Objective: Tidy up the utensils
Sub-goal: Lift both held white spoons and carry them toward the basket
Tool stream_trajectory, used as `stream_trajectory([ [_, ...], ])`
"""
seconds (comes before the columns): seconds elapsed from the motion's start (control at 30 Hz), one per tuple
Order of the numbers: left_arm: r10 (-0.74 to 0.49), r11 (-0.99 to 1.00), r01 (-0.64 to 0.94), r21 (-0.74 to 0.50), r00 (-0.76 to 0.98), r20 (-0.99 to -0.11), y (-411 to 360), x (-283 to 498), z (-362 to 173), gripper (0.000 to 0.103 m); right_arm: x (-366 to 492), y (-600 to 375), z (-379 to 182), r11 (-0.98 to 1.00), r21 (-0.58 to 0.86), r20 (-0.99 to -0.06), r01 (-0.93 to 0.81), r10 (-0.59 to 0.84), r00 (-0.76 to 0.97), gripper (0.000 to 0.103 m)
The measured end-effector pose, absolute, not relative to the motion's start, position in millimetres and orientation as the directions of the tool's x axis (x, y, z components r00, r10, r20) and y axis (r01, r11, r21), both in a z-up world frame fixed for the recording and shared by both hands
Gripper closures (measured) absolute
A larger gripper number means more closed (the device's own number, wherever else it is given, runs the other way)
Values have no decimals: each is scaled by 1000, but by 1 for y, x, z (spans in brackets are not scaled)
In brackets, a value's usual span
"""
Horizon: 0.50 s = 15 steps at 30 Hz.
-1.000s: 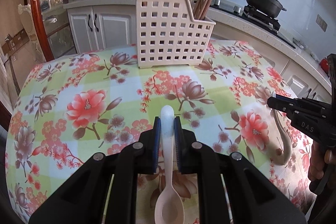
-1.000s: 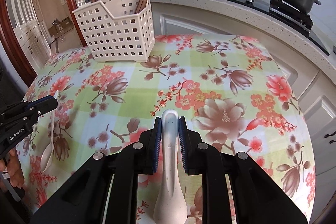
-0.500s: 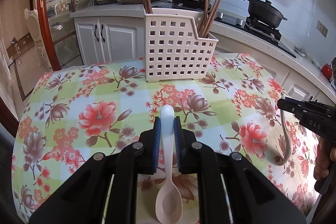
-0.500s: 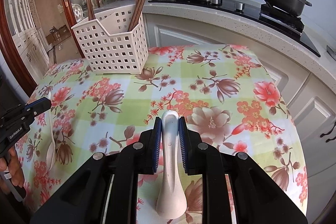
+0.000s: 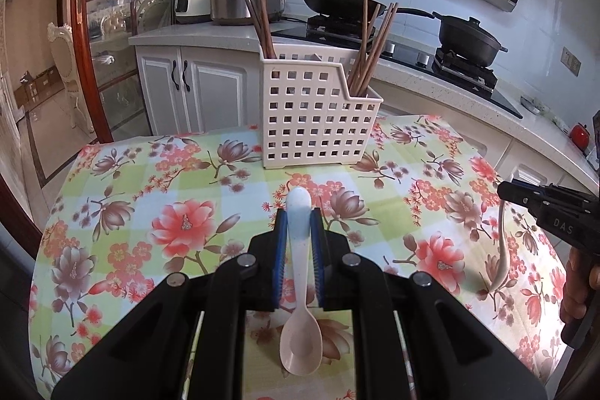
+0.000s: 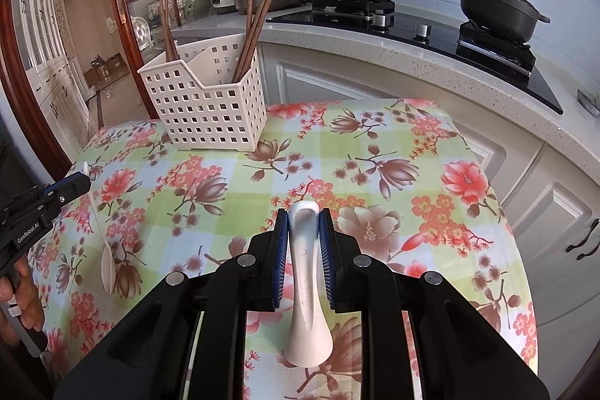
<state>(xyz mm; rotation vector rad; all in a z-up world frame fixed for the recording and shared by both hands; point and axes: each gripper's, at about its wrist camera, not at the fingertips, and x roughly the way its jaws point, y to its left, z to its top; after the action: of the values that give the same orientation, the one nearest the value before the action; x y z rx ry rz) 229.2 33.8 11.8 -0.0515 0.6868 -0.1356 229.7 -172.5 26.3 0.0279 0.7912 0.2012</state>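
My left gripper [image 5: 299,212] is shut on the handle of a cream spoon [image 5: 300,325], bowl hanging down above the floral table. It also shows in the right wrist view [image 6: 80,180] with its spoon [image 6: 107,265]. My right gripper [image 6: 303,214] is shut on a white soup spoon [image 6: 307,317], also held above the table. It shows in the left wrist view [image 5: 504,190] with that spoon [image 5: 502,257]. The white slotted utensil basket [image 5: 318,115] stands at the table's far side with brown chopsticks [image 5: 371,47] in its compartments. It also shows in the right wrist view [image 6: 206,104].
The floral tablecloth [image 5: 187,220] covers the table. Behind it runs a counter [image 5: 210,36] with rice cookers [image 5: 243,2], a frying pan [image 5: 337,0] and a black pot [image 5: 468,36] on the stove. A glass door with a wooden frame [image 5: 82,36] is at left.
Both grippers have risen and tilted up with their spoons, so the basket and counter sit lower and farther in view. Both grips are unchanged.
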Motion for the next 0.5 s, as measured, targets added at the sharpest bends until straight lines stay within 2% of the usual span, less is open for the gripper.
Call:
stream_trajectory([
  [0.5, -154, 988, 111, -108, 760, -631, 35, 231, 11, 91, 229, -175, 26, 983, 98, -702, -156, 179, 689, 85],
])
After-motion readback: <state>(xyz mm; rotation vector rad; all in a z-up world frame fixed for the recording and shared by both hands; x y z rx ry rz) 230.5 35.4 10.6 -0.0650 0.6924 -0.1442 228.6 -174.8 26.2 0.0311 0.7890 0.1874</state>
